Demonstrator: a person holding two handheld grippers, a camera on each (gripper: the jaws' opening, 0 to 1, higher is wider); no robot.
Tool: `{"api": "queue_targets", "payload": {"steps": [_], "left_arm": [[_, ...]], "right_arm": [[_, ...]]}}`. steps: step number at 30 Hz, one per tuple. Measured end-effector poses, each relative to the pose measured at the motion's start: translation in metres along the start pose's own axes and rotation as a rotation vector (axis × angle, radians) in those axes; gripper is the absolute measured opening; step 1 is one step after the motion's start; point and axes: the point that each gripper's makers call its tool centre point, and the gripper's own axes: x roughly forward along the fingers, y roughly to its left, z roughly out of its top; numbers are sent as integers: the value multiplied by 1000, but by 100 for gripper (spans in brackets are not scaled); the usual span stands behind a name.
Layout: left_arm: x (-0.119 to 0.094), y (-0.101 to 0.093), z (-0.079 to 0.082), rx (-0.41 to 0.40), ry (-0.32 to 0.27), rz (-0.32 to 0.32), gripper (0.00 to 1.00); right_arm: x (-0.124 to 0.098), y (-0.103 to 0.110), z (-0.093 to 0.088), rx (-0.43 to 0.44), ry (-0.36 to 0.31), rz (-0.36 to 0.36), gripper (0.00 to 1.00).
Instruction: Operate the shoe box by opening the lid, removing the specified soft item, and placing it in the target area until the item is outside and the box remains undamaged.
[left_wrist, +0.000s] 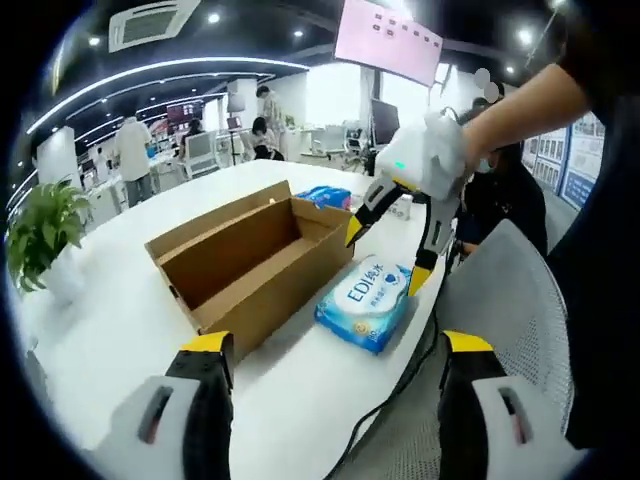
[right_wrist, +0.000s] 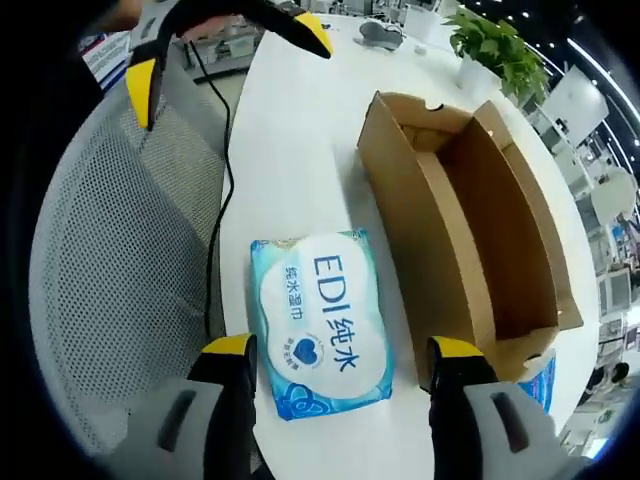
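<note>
Cardboard box (right_wrist: 470, 235) open; wipes pack (right_wrist: 322, 322) beside it.

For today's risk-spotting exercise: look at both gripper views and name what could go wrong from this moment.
1. The blue soft wet-wipe pack lies near the white table's edge; a nudge might tip it off.
2. The open right gripper hovers close to the open brown cardboard shoe box; a careless swing could dent its wall.
3. The black cable could snag.
</note>
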Motion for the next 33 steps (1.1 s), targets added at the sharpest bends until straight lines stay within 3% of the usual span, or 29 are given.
{"api": "queue_targets", "payload": {"steps": [5,14,23,27,30,31,33], "left_arm": [[-15,-7,3,-22,-24,12,86],[-17,-6,18,-40,-46,24,87],[-31,-11,34,-56,-56,53,87],[-36,-16,32,-66,-68,52,87],[-41,-31,12,2,22,-19,86],[-43,-30,12,31,19,-16,86],[-48,-27,18,6,-34,5,85]], "right_arm": [[17,7,-1,-53,52,44,67],[42,19,-6,-84,138,95,64],[47,15,-12,-113,230,68,59],[47,13,-13,-117,256,70,59],[46,13,-13,-116,249,70,59],[45,12,-13,-114,243,70,59],[46,12,-12,-111,239,66,59]]}}
